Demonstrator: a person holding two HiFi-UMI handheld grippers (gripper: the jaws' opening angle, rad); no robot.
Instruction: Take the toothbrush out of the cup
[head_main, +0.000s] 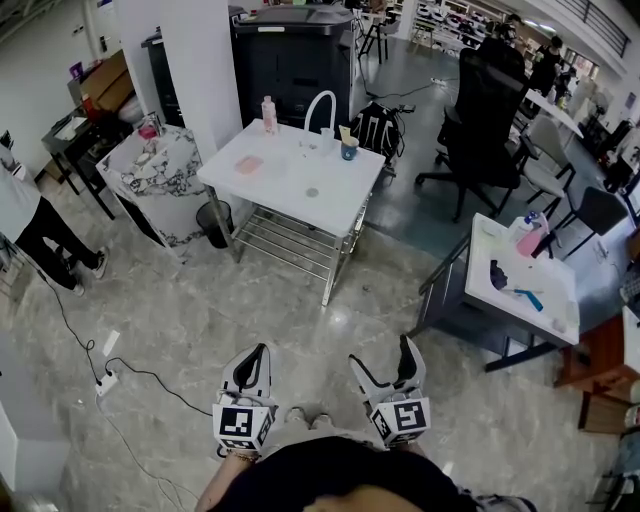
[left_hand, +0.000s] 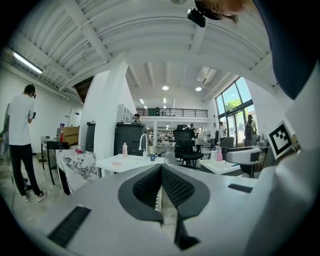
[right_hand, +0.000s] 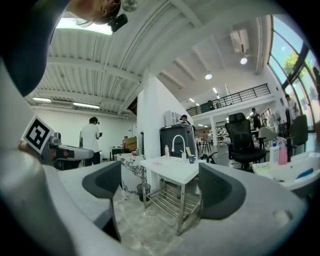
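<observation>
A blue cup (head_main: 349, 149) with a toothbrush (head_main: 345, 133) standing in it sits at the far edge of a white table (head_main: 270, 190), well ahead of both grippers. The cup also shows small and distant in the left gripper view (left_hand: 153, 157) and in the right gripper view (right_hand: 191, 159). My left gripper (head_main: 258, 352) is held low near my body with its jaws shut and nothing between them (left_hand: 161, 167). Beside it, my right gripper (head_main: 382, 352) stands open and empty (right_hand: 160, 187). Both point toward the table.
On the table are a white arched faucet (head_main: 320, 110), a bottle (head_main: 268, 115) and a pink item (head_main: 248, 164). A bin (head_main: 212, 220) stands at its left, a black office chair (head_main: 490, 110) and a second white table (head_main: 500, 300) to the right. A cable and power strip (head_main: 105, 380) lie on the floor; a person (head_main: 30, 230) stands at left.
</observation>
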